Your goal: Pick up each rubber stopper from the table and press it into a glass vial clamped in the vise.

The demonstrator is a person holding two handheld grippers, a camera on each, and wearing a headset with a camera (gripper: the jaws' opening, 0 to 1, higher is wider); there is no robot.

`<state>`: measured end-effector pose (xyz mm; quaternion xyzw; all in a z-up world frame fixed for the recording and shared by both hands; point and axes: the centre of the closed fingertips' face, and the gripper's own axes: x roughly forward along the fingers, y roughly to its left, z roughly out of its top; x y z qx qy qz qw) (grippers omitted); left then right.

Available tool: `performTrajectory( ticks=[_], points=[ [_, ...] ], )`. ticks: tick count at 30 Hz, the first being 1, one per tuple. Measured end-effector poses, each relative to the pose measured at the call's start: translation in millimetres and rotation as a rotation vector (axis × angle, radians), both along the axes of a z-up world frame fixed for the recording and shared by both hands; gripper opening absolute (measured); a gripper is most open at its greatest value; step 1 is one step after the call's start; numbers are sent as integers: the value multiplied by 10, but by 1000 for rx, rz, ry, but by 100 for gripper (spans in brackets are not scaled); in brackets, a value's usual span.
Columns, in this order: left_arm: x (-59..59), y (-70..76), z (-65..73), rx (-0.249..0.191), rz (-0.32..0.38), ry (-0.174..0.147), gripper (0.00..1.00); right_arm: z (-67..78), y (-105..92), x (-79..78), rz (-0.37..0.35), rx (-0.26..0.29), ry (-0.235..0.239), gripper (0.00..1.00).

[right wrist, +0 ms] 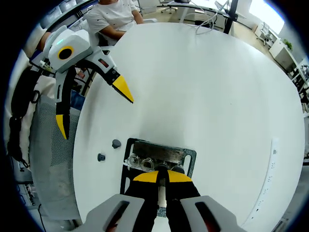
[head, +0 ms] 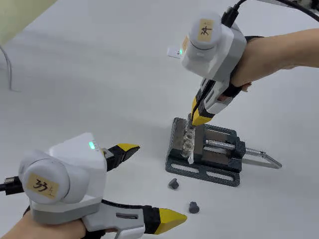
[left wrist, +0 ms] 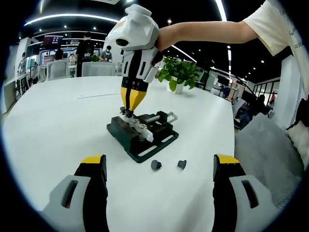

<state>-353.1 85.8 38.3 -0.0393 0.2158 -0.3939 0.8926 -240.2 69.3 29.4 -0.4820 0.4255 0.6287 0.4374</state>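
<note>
Right gripper [head: 192, 121] above vise [head: 219, 167], jaws pressed together, apparently pinching dark stopper [left wrist: 126, 113] at mouth of end vial [head: 189, 134]. Left gripper [head: 155, 182] spread wide over table [head: 99, 89]. Two loose stoppers [head: 173, 183] near vise base. Risk: off-axis push tilts stopper, jamming it or chipping glass rim.

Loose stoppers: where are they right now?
In the head view both lie on the table just in front of the vise: one stopper by its front left corner, the second stopper nearer the person.

Vise [head: 222, 157] matt dk metal; vials [head: 188, 144] clear glass.
</note>
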Motion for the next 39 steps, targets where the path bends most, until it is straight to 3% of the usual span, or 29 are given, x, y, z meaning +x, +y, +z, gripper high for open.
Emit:
performTrajectory(
  ticks=[2, 14, 16, 17, 22, 39],
  points=[
    [14, -1, -10, -4, 3, 2, 90, 1, -9, -5, 16, -6, -1, 0],
    [126, 25, -46, -24, 17, 11, 90, -27, -1, -15, -54, 11, 11, 0],
    [135, 35, -45, -26, 20, 10, 90, -31, -1, -20, -49, 20, -4, 0],
    [138, 43, -52, -25, 21, 10, 90, -34, 9, -3, -89, 23, -5, 0],
    [146, 52, -63, -26, 26, 13, 90, -38, 6, -15, -59, 31, -66, 0],
    [185, -6, 24, -40, 20, -10, 90, -48, 21, -46, -125, 21, -131, 0]
  ],
)
